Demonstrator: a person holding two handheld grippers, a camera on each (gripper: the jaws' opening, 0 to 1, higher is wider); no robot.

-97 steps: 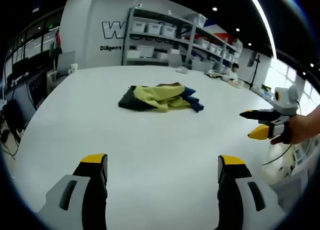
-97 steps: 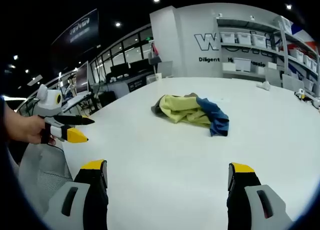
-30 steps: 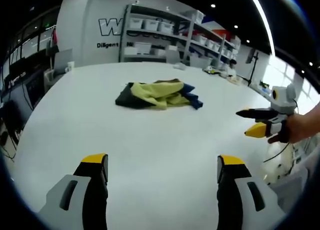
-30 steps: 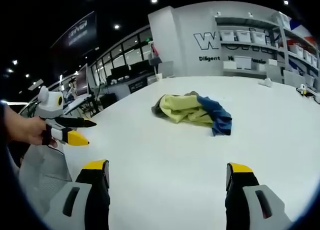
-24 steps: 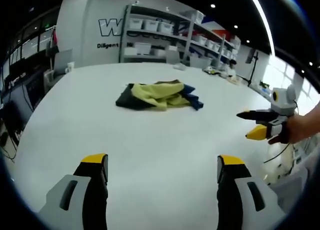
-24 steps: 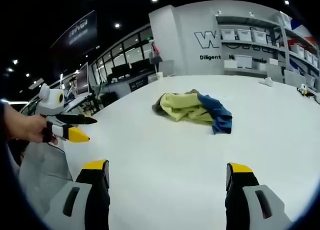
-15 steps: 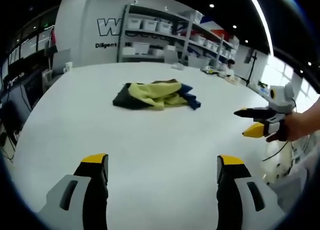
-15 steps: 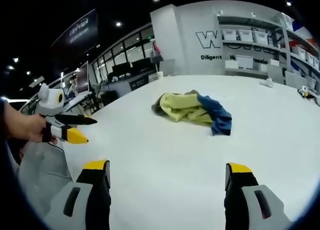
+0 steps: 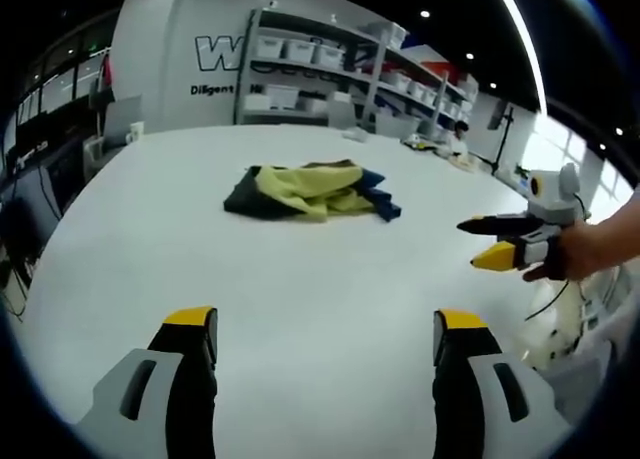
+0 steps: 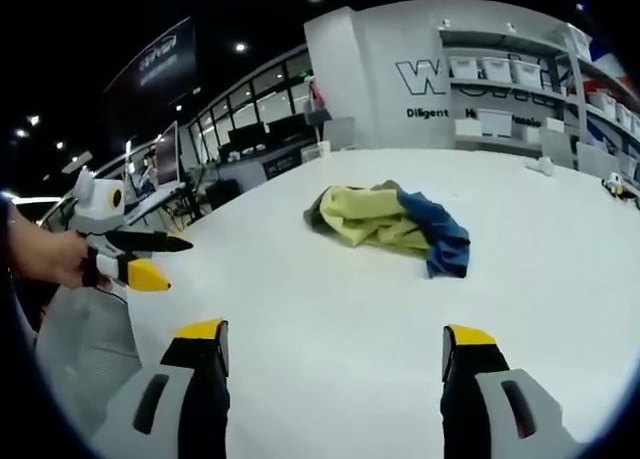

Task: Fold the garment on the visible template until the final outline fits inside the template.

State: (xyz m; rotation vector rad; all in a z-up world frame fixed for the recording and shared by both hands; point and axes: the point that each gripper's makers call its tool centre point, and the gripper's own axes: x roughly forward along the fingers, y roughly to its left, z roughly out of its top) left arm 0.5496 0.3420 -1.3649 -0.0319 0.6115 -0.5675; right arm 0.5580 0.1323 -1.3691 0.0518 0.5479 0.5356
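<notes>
A crumpled garment (image 9: 312, 190) of yellow, dark grey and blue cloth lies bunched on the white table (image 9: 300, 279), well ahead of both grippers; the right gripper view has the garment (image 10: 385, 222) at centre. My left gripper (image 9: 315, 329) is open above the table's near part, holding nothing. My right gripper (image 10: 335, 344) is open too and holds nothing. The right gripper (image 9: 495, 241), held by a hand, enters the left gripper view from the right, its jaws a little apart. The left gripper (image 10: 150, 259) shows at the left of the right gripper view. No template outline is visible on the table.
Shelving (image 9: 330, 64) with white bins stands beyond the table's far edge, by a wall with lettering. Desks and monitors (image 10: 240, 144) line the left side in the right gripper view. Small items (image 9: 355, 132) sit at the table's far edge.
The right gripper has drifted slightly inward in the left gripper view. The garment lies as before; both grippers stay open.
</notes>
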